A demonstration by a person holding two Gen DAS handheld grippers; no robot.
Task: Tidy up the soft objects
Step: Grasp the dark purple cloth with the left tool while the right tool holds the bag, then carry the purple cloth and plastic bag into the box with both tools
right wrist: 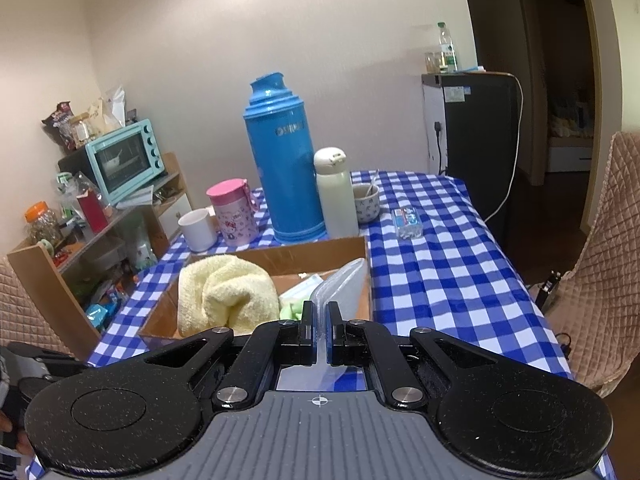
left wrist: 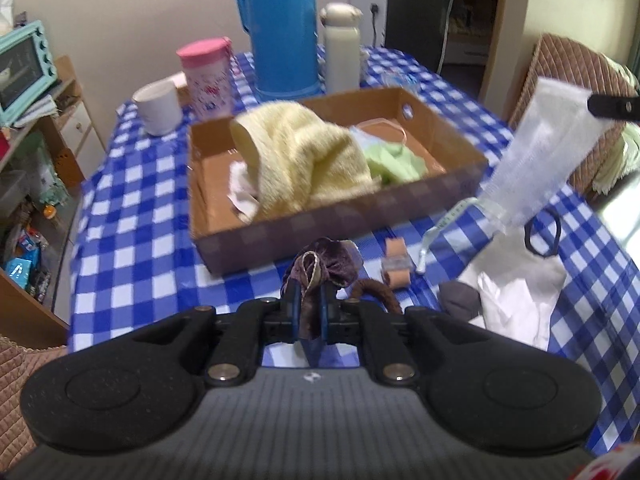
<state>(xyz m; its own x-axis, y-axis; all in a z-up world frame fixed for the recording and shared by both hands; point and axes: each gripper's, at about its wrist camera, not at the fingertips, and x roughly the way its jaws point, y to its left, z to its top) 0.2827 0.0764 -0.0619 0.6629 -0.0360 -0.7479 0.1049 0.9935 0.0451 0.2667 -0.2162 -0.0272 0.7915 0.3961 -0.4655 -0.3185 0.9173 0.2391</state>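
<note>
The left gripper point(left wrist: 308, 300) pinches a crumpled purple velvet scrunchie point(left wrist: 322, 266), and the shallow brown cardboard tray point(left wrist: 340, 216) lies straight ahead of its fingers — near wall first. The right gripper point(right wrist: 319, 320) clamps a clear plastic pouch point(right wrist: 342, 284) hanging lengthwise above the tray's right side. A pale yellow towel point(left wrist: 304, 156) fills the middle.

No legible text on anything.
</note>
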